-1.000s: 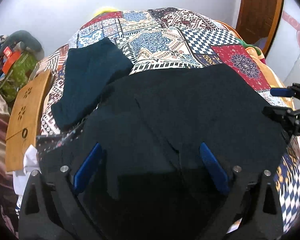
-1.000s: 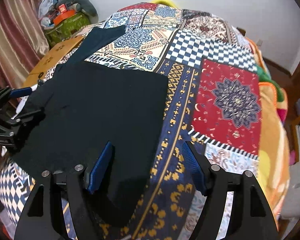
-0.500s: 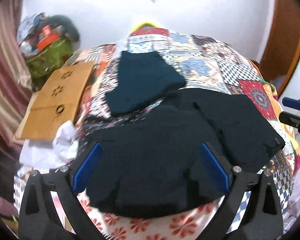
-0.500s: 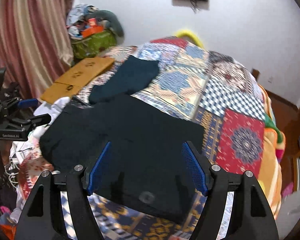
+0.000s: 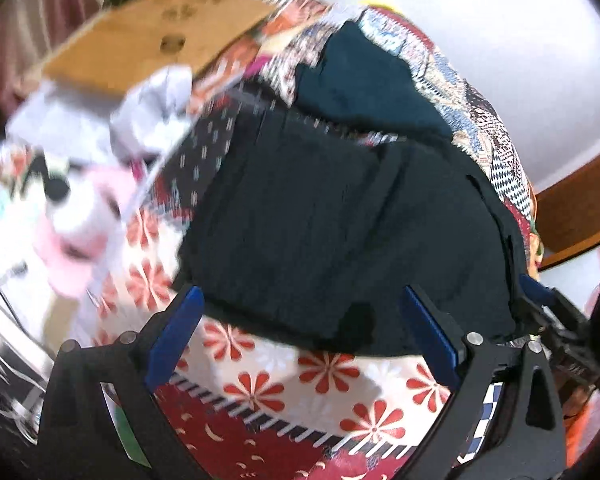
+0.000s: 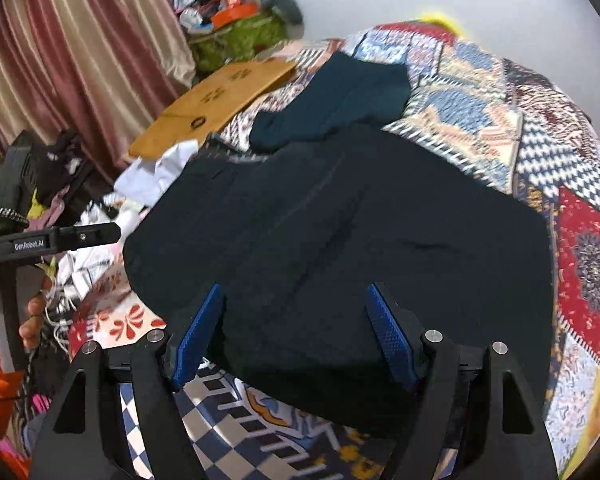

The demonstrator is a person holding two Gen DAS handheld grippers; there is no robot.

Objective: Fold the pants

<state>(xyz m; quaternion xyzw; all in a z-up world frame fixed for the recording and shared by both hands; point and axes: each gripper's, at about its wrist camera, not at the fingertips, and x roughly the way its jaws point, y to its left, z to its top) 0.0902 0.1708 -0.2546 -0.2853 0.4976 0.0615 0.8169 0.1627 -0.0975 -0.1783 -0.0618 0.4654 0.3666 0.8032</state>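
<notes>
Black pants (image 6: 340, 256), folded into a broad rectangle, lie flat on a bed covered by a patchwork quilt (image 6: 540, 152). The left tool (image 5: 300, 332) and right tool (image 6: 296, 320) both hover at the pants' near edge, jaws spread wide and holding nothing. A dark teal garment (image 6: 340, 100) lies just beyond the pants.
</notes>
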